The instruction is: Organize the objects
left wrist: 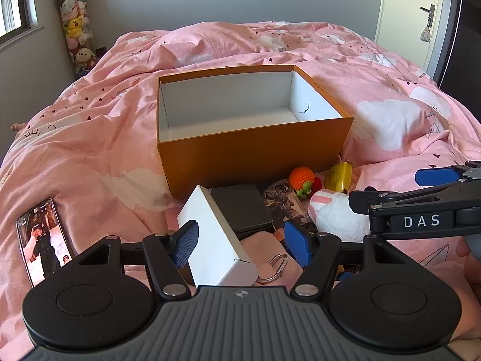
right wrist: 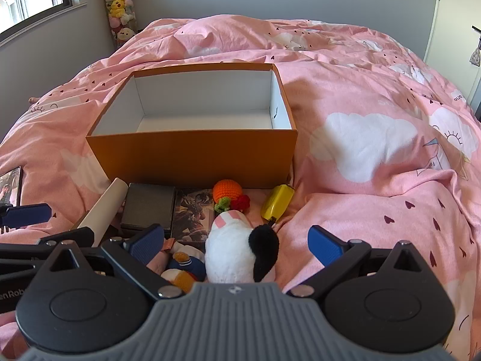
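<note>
An open orange box with a white empty inside sits on the pink bed; it also shows in the right wrist view. My left gripper is open around a white rectangular box, which lies tilted between the fingers. My right gripper is open around a white and black plush toy. In front of the orange box lie a dark grey box, a picture card, an orange crochet ball and a yellow object.
A phone lies on the duvet at the left. A metal carabiner and pink cloth lie under my left gripper. A small blue and orange plush lies by my right gripper. A stack of plush toys stands in the far corner.
</note>
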`<action>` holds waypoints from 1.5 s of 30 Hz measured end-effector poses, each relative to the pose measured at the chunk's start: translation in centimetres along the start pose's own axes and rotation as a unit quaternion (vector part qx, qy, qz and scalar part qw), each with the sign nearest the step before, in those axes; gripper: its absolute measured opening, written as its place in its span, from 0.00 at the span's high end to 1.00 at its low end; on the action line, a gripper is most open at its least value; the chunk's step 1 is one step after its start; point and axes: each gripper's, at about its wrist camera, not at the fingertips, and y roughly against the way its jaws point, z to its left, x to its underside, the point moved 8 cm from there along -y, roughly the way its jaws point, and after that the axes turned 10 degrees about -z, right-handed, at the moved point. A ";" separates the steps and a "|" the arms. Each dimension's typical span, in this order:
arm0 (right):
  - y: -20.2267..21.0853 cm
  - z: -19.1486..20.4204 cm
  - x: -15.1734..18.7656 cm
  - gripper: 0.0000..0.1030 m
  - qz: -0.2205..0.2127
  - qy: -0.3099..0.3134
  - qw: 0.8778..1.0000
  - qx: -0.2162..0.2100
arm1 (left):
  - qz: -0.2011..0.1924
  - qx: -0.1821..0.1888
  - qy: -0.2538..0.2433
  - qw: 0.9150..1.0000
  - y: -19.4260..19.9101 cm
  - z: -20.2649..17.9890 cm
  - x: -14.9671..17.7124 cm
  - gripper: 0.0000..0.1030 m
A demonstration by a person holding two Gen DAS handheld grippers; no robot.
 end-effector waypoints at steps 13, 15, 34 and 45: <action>0.1 0.1 0.1 0.01 0.002 -0.003 1.000 -0.001 | -0.007 -0.010 -0.008 1.000 0.2 0.1 -0.1 0.30; 0.1 0.1 0.1 0.01 0.003 -0.003 1.000 -0.002 | -0.009 -0.010 -0.009 1.000 0.3 0.2 -0.2 0.30; -0.2 0.1 0.4 0.01 0.012 -0.009 1.000 -0.004 | -0.007 -0.009 -0.014 1.000 0.3 0.1 -0.1 0.30; -0.6 0.7 0.4 0.03 0.025 0.003 0.999 -0.027 | 0.012 0.005 0.010 1.000 0.0 1.1 0.1 0.37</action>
